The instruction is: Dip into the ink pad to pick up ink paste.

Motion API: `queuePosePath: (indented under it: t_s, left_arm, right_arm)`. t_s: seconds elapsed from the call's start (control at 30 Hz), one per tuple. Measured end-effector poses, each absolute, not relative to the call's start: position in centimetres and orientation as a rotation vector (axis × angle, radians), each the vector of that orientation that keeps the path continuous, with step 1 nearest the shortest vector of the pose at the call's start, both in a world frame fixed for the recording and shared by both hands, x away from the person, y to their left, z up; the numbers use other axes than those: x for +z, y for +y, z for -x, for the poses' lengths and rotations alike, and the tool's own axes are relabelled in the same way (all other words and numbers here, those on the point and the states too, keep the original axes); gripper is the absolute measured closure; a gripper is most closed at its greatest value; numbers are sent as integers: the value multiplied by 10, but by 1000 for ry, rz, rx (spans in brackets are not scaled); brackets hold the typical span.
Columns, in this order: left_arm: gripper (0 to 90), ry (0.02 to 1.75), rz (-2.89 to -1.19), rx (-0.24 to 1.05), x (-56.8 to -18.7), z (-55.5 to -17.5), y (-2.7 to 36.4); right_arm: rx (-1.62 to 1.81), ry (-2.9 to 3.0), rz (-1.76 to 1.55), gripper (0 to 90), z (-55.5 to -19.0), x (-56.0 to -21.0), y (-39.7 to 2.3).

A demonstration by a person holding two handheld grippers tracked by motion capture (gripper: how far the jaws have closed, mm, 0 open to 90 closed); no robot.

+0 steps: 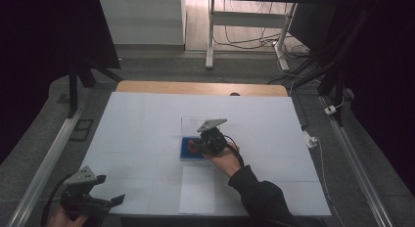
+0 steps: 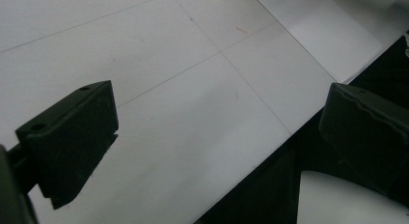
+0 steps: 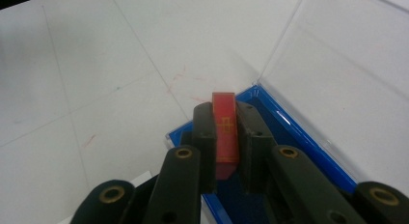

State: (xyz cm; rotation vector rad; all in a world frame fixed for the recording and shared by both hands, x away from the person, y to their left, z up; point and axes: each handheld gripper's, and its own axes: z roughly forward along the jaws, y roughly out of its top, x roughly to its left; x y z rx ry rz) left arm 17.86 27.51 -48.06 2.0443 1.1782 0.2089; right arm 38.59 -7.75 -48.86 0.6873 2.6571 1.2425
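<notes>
A: Left to right. Left gripper (image 1: 113, 200) sits at the table's near left corner, well left of the shallow blue plastic case with the clear hinged lid (image 1: 187, 151). Jaws spread wide, nothing between them, over bare white tabletop (image 2: 159, 55).

B: Idle, then. A white paper sheet (image 1: 197, 190) lies just in front of the case, nearer the person. And the right?

A: Right gripper (image 3: 225, 137) is at the case, on its right half in the high view. Jaws pressed in on a small flat red tile with a faint yellow mark (image 3: 225, 130), pinching it on edge by both faces.

B: Where's the tile exactly?

A: Above the case's near left corner, over the blue tray; lid stands open behind it. Can't tell if its lower end touches the tray floor.

B: Step?

A: Looks like moving the tile at the case, going in or coming out, unclear. Next move needs a steady pinch, tile kept upright and clear of the blue rim.
</notes>
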Motion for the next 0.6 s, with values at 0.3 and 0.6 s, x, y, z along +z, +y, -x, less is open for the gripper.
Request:
queuePosePath:
  t_s: [0.3, 0.6]
  left_arm:
    - [5, 1174, -2042, 200, -480, -179, 275]
    - [2, 1168, -2023, 186, -480, -179, 277]
  right_arm:
    - [1234, 2672, -600, 792, -379, -479, -84]
    - [1258, 2682, -638, 791, -370, -468, -98]
